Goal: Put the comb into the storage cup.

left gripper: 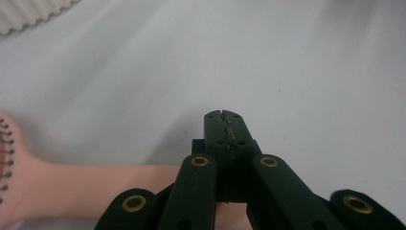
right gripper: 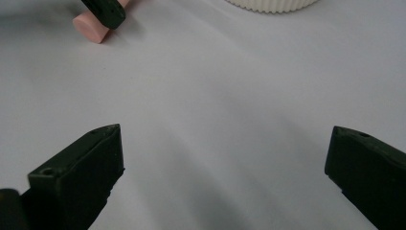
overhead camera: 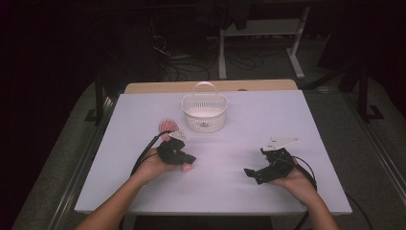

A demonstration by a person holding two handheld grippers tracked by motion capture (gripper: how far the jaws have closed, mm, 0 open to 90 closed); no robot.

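Pink brush (overhead camera: 172, 132) lies on the worktop (overhead camera: 239, 143) under the left gripper (left gripper: 224, 115), whose fingers are closed empty above its handle; they could skid it aside. Right gripper (right gripper: 225, 163) fingers gape

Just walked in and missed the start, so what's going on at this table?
A person holds a gripper in each hand. The left gripper, jaws shut with nothing between them, sits over the handle of a pink hairbrush lying on the white table. The right gripper rests open. A white basket stands beyond.
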